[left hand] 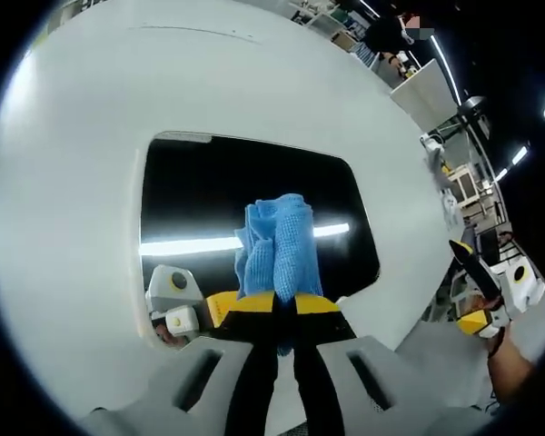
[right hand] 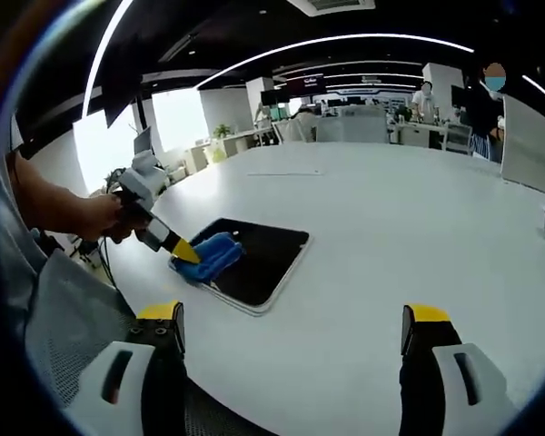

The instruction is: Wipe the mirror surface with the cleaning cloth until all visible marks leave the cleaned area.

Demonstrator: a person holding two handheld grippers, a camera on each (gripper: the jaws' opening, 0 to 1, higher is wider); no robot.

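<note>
Cloth on the mirror

Our left gripper (right hand: 183, 252) clamps the cloth (left hand: 277, 247) — the mirror (right hand: 271, 250) stretches ahead; right gripper (right hand: 291, 331) waits apart, well away.

Prob. open-plan office; desks (right hand: 254, 136), ceiling strip lights (right hand: 345, 41), big white table (right hand: 391, 236)

A broad white counter (right hand: 391, 236) with a rounded edge carries a flat, dark rectangular mirror (right hand: 263, 259) in a pale frame. In the right gripper view the mirror lies toward nine o'clock of the counter's middle. A bunched blue cleaning cloth (right hand: 211, 257) rests on the mirror's nine o'clock end, touching the glass.
</note>
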